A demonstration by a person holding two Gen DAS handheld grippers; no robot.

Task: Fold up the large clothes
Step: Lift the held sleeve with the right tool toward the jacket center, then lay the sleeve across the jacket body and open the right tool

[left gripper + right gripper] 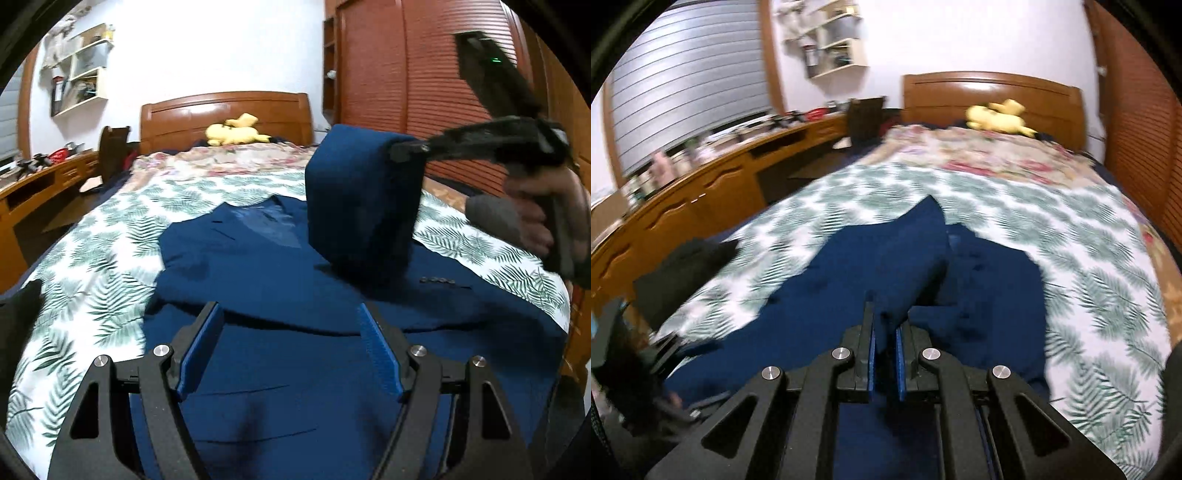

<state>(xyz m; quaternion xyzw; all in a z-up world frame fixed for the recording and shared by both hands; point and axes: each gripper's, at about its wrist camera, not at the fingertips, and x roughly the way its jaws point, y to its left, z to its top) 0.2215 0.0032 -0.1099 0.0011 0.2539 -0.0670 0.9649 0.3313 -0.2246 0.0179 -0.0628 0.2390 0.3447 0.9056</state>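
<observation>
Both wrist cameras being aimed low and close along bed (110, 236) toward headboard (225, 110); blue jacket (812, 295) and yellow plush (997, 116) being shared.

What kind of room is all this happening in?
A home bedroom, it seems: a bed with a leaf-print cover and wooden headboard, a yellow plush toy on it, and a long wooden desk alongside.
</observation>
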